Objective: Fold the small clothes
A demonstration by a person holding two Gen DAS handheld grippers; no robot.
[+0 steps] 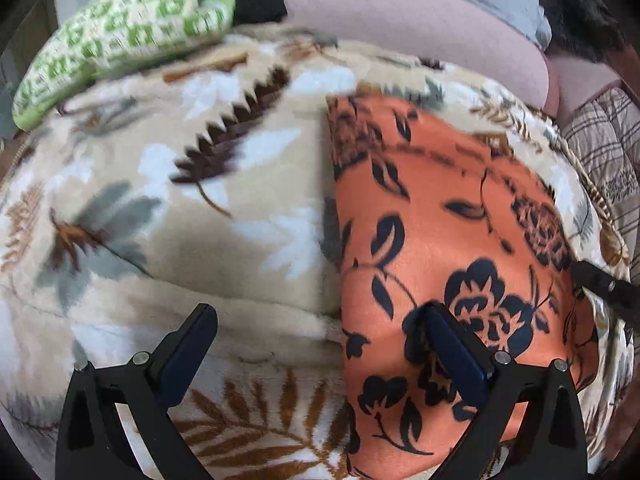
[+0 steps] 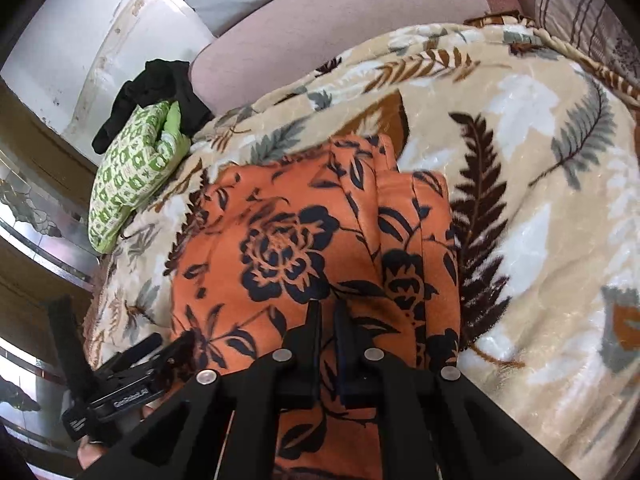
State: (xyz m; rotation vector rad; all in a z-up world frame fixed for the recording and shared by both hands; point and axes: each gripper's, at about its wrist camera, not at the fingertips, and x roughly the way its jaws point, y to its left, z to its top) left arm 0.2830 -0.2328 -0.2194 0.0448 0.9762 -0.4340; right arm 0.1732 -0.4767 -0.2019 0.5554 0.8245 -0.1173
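Observation:
An orange garment with dark blue flowers [image 1: 452, 216] lies on the beige leaf-print blanket [image 1: 224, 200]. It also shows in the right wrist view [image 2: 288, 248], with folded layers along its right side. My left gripper [image 1: 320, 320] is open and empty, its right finger over the garment's left edge, its left finger over the blanket. My right gripper [image 2: 328, 316] is shut on the near edge of the orange garment; orange cloth shows between its fingers. The right gripper's tip shows in the left wrist view [image 1: 600, 284] at the garment's right edge. The left gripper shows at the lower left of the right wrist view [image 2: 132, 372].
A folded green-and-white patterned cloth [image 1: 120, 40] lies at the blanket's far left, with black clothes [image 2: 156, 92] behind it. A pink cushion [image 1: 400, 20] lies behind the blanket. A checked quilt [image 1: 604, 152] is at the right. A mirrored cabinet [image 2: 36, 216] stands at the left.

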